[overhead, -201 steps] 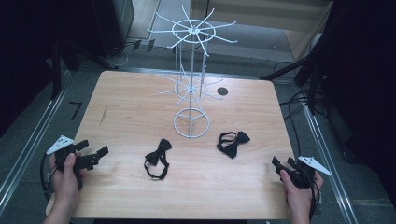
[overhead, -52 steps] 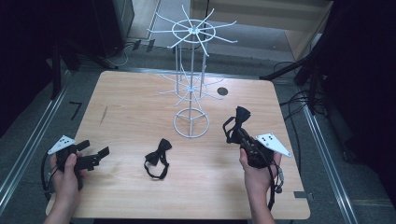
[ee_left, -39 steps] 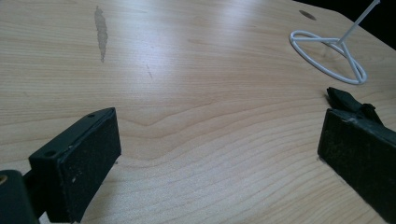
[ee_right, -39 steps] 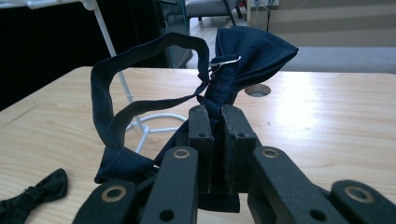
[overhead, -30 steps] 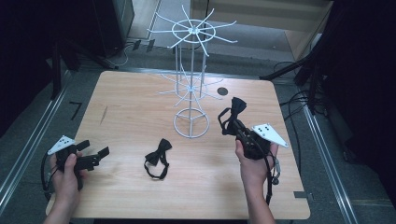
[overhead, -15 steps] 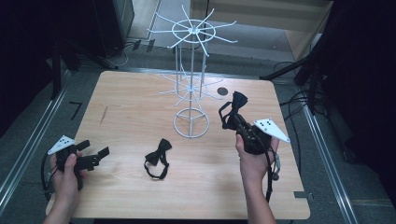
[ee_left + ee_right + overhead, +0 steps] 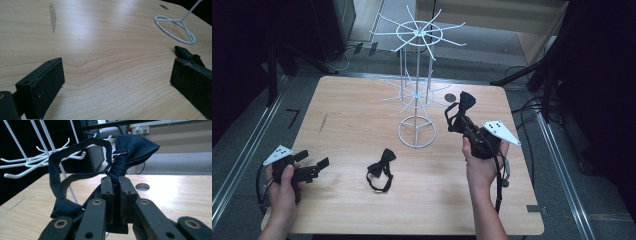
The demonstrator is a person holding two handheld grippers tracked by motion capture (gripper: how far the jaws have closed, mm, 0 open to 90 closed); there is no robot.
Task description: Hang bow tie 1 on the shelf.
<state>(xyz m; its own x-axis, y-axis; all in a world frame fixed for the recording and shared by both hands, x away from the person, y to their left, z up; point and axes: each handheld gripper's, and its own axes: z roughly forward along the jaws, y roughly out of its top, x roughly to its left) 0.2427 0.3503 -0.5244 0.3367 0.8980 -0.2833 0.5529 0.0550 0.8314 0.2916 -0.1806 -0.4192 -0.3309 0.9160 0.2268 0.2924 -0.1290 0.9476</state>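
My right gripper [image 7: 464, 121] is shut on a dark blue bow tie [image 7: 460, 108] and holds it above the table, just right of the white wire display stand [image 7: 417, 90]. In the right gripper view the bow tie [image 7: 125, 147] is pinched at its knot and its strap loop [image 7: 58, 170] hangs to the left, close to the stand's lower hooks [image 7: 37, 161]. A second bow tie [image 7: 381, 167] lies flat on the wood in front of the stand. My left gripper [image 7: 312, 161] rests open near the table's left front, its pads [image 7: 47, 85] wide apart with nothing between them.
The wooden table [image 7: 342, 115] has a round cable hole [image 7: 450, 97] behind the stand. The stand's ring base [image 7: 175, 28] shows at the far right of the left gripper view. Metal rails run along both table sides; dark cables lie on the floor at the right.
My right hand has carried the bow tie a little farther back and up, toward the stand's hooks. The left hand and the second bow tie have stayed put.
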